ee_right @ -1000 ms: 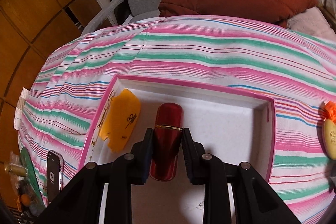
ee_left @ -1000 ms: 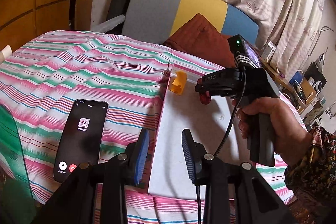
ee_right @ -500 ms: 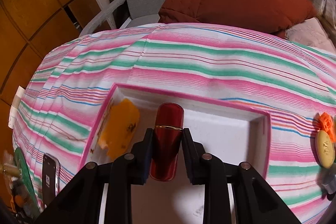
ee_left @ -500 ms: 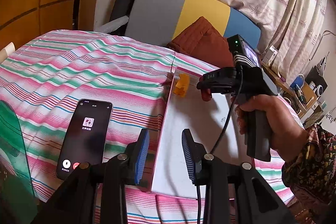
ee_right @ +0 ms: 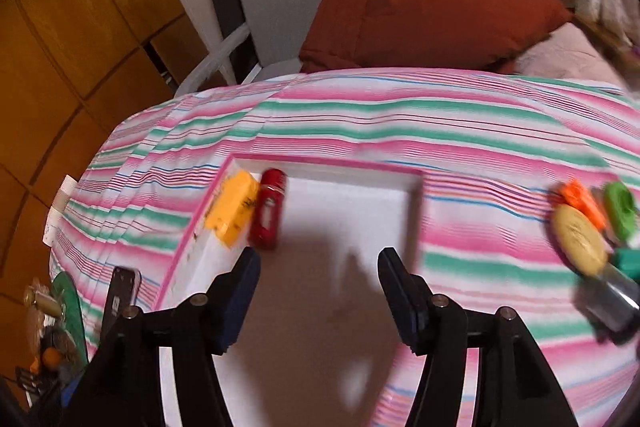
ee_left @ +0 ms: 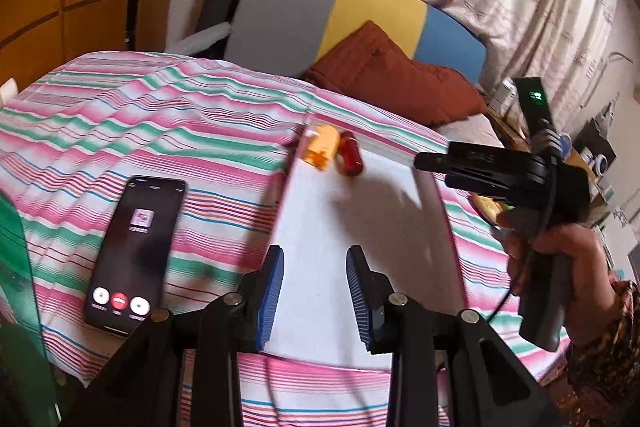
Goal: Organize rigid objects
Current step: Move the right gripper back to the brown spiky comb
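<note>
A white tray with a pink rim (ee_right: 332,163) lies on the striped bedspread. A dark red cylinder (ee_right: 268,213) lies in its far left corner beside a yellow-orange block (ee_right: 232,213); both also show in the left wrist view, the cylinder (ee_left: 351,159) right of the block (ee_left: 322,147). My right gripper (ee_right: 318,287) is open and empty above the tray, back from the cylinder. My left gripper (ee_left: 314,291) is open and empty over the tray's near edge (ee_left: 280,227).
A black phone (ee_left: 134,247) lies on the bedspread left of the tray. Several loose items lie right of the tray: a yellow oval (ee_right: 580,241), an orange piece (ee_right: 582,203), a green piece (ee_right: 620,205). A rust-red cushion (ee_right: 420,15) sits behind.
My right gripper opened and let go of the red cylinder, which now lies in the tray beside the yellow block. The right gripper pulled back and rightward. The left gripper stayed open.
</note>
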Tool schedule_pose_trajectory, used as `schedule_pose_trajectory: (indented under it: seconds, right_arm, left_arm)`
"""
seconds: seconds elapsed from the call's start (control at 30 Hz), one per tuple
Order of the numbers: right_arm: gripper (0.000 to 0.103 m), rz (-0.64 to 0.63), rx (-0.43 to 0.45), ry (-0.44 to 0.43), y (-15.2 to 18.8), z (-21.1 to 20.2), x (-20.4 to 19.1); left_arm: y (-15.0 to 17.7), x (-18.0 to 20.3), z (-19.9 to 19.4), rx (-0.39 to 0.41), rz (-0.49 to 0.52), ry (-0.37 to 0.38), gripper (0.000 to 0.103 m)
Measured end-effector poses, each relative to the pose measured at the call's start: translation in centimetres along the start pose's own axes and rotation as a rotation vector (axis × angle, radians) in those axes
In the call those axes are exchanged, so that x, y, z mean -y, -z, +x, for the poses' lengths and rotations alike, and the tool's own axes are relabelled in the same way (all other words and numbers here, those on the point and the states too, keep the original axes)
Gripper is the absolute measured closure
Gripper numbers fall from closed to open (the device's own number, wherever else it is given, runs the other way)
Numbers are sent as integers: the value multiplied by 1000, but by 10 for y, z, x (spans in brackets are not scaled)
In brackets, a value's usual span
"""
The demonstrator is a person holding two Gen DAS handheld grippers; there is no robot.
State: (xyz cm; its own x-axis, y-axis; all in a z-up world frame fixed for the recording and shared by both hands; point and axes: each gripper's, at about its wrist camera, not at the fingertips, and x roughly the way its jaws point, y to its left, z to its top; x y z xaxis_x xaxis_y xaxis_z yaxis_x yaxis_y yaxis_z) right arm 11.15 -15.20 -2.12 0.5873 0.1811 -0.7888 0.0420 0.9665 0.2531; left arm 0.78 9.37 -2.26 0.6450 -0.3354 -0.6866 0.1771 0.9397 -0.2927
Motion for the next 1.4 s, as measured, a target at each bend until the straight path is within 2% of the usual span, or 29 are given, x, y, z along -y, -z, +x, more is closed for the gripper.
schedule_pose_trajectory:
  seconds: [0.1, 0.2, 0.47, 0.73, 0.97, 1.1, 1.17, 1.27, 1.37, 1.4]
  right_arm:
    - [40, 30, 9, 23, 13, -20, 21]
    - [40, 54, 5, 49, 26, -34, 43]
    - [40, 69, 4, 153, 65, -67, 93]
    - [40, 163, 15, 225, 86, -97, 146]
    - [40, 268, 20, 370, 99, -127, 198]
    - [40, 399, -53, 464, 107, -134, 237]
    - [40, 469, -107, 466, 109, -129, 256]
    - [40, 522, -132, 461, 111, -122, 276]
    - [47, 518, -162, 483, 111, -112, 291]
    - [54, 519, -169, 493, 111, -110, 294]
  left_arm:
    - [4, 15, 2, -24, 19, 53, 71]
    - [9, 30, 3, -38, 47, 73, 71]
    - [21, 64, -3, -46, 140, 90, 71]
    - [30, 88, -2, -67, 198, 104, 71]
    - [37, 105, 1, -84, 237, 117, 71]
    - [39, 114, 3, -88, 255, 125, 71]
    - [41, 119, 3, -89, 263, 133, 71]
    - [43, 126, 2, -95, 284, 141, 71]
    - [45, 131, 1, -92, 306, 138, 71]
    - [45, 132, 2, -92, 309, 137, 71]
